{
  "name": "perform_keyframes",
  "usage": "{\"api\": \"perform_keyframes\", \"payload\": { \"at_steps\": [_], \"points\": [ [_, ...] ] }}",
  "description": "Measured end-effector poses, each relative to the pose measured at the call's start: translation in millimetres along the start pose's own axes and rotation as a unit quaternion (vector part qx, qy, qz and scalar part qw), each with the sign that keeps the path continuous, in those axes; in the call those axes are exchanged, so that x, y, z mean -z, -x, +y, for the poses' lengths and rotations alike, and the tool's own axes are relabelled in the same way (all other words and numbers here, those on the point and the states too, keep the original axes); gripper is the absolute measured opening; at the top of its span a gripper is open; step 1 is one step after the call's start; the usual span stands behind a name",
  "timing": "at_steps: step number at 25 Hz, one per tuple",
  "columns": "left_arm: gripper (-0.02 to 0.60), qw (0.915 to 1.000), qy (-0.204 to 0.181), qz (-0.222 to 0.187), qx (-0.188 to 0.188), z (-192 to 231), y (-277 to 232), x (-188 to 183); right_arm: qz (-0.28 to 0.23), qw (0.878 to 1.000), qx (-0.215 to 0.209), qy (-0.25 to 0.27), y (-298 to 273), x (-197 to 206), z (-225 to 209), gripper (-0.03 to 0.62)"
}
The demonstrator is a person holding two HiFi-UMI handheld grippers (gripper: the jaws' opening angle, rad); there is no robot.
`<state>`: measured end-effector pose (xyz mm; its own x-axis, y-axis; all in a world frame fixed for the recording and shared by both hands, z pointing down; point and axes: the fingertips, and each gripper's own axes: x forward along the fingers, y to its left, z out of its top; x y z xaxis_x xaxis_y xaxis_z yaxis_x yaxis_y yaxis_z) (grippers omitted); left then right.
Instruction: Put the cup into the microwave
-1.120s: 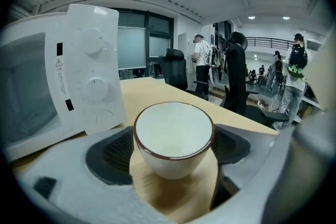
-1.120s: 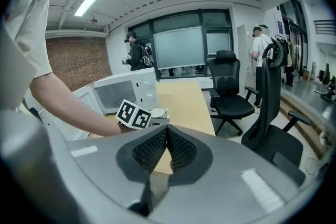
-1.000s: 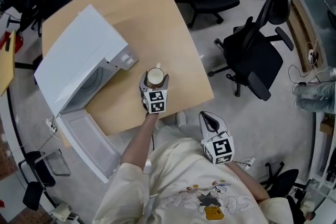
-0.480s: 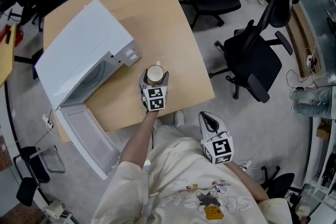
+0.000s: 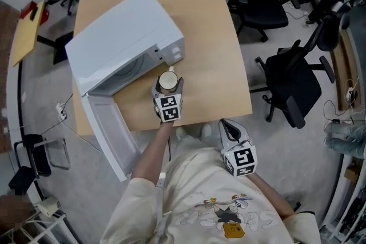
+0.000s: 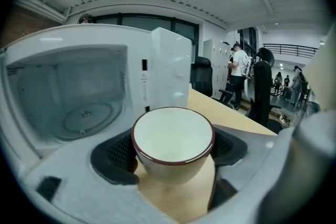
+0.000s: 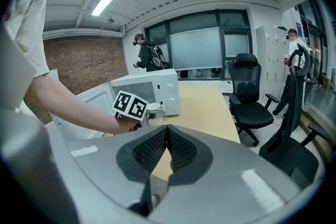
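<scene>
Cup point(image 6: 172, 139) sits clamped in left gripper point(image 5: 168, 86) before open microwave point(image 5: 123, 43); right gripper point(image 7: 167, 136) closed, empty.

Cup point(image 6: 172, 139): white, dark red rim band. Microwave point(image 5: 123, 37): white. Table point(image 5: 214, 31): light wood. Left gripper point(image 5: 168, 87): grey body, black ribbed pads, black-and-white square markers on its cube. Chair point(image 5: 294, 82), three o'clock of table: black. Shirt point(image 5: 217, 203): cream, cartoon print.
</scene>
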<state>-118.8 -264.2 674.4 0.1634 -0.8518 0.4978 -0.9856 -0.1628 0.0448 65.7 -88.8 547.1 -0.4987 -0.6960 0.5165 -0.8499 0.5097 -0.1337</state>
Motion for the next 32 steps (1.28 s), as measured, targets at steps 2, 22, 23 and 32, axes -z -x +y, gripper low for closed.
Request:
{"api": "perform_keyframes", "payload": {
  "at_steps": [2, 22, 23, 32],
  "points": [
    [0.397, 0.9996, 0.010, -0.003, -0.028, 28, 10, -2, -0.002, 1.000, -0.016, 0.006, -9, -4, 9, 0.006],
    [0.397, 0.9852, 0.067, -0.045, -0.151, 213, 35, -42, -0.016, 0.996, -0.073, 0.051, -78, -52, 78, 0.006],
    [0.397, 0.9850, 0.069, -0.043, -0.153, 217, 31, -41, -0.014, 0.996, -0.066, 0.050, -78, -52, 75, 0.006],
    [0.397, 0.9839, 0.073, -0.039, -0.158, 230, 0, -40, 0.008, 0.999, -0.020, 0.045, -71, -46, 52, 0.006]
  ]
}}
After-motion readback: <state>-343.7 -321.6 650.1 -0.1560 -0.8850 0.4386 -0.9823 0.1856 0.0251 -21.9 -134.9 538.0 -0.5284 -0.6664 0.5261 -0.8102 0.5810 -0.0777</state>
